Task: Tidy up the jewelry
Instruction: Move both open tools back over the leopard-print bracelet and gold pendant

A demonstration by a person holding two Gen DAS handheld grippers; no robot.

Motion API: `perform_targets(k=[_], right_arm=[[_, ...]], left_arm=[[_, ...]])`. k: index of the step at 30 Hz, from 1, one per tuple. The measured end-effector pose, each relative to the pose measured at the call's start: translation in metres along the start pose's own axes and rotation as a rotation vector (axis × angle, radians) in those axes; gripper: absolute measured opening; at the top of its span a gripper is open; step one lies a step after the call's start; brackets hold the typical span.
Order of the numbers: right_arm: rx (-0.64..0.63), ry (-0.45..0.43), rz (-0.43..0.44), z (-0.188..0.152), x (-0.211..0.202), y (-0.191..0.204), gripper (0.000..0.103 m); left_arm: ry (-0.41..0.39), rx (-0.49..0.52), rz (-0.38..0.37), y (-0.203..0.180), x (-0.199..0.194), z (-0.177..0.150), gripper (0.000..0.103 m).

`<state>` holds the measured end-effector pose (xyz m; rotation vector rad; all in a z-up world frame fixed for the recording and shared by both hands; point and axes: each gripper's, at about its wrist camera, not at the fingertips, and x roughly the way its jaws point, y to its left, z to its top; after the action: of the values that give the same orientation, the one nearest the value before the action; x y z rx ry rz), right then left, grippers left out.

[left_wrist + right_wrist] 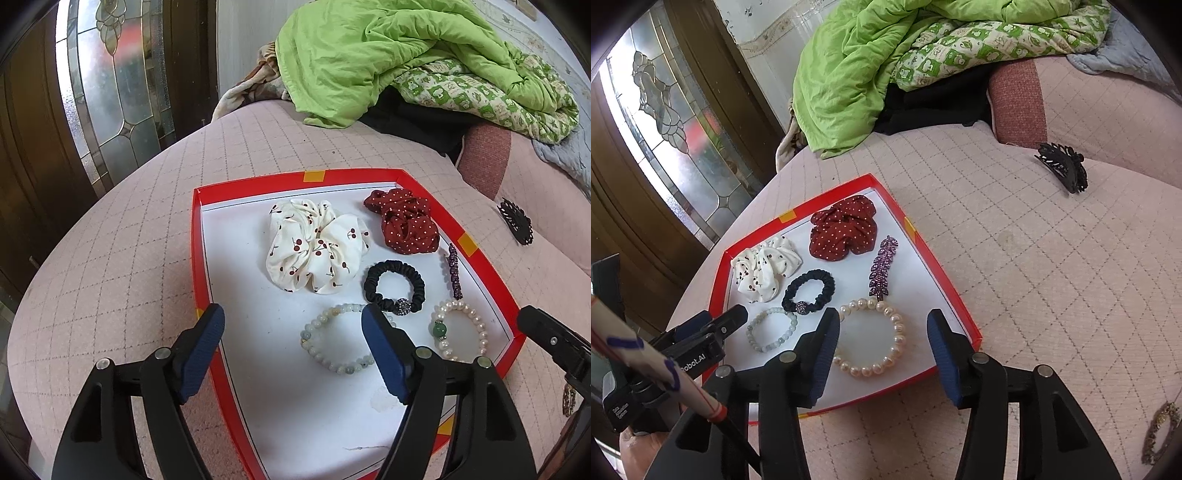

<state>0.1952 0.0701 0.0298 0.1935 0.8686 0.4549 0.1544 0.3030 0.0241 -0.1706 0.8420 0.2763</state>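
Blue-padded left tongs (293,317) and right tongs (882,321) — both agape, empty.

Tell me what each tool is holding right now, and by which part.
Nothing is held. The left tool and right tool both hang open above the red tray, with nothing between their fingers.

Soft daylight through the glass door (665,122); sharp centres, fisheye-bent, dark-vignetted edges.
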Motion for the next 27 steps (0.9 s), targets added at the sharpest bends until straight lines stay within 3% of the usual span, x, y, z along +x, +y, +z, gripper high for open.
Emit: perform_targets(k=[4,12,18,21,24,27], right_arm=[[0.003,-0.01,-0.009,0.001,-0.006,-0.002,0.071],[-0.002,-0.037,-0.09,0.003,-0.017,-0.008,0.073],[0.003,-0.069,-0.161,0.007,-0.029,-0.014,0.083],[-0.024,-0.108,-0.207,0.008,-0.038,-0.011,0.093],[-0.051,-0.139,-0.229,0.009,-0.047,-0.008,0.095],[-0.093,-0.183,-0.316,0.008,-0.054,-0.001,0.095]], left_arm=[[-0.002,0.007,0.008,0.0,0.0,0.0,0.079],[-0.009,0.004,0.013,0.0,-0.002,0.001,0.081],[-0.021,0.005,0.008,-0.002,-0.007,0.001,0.081],[-0.029,0.007,0.006,-0.004,-0.01,0.001,0.081],[-0.041,0.011,0.001,-0.006,-0.014,0.002,0.081],[-0.055,0.014,-0.006,-0.008,-0.018,0.002,0.081]])
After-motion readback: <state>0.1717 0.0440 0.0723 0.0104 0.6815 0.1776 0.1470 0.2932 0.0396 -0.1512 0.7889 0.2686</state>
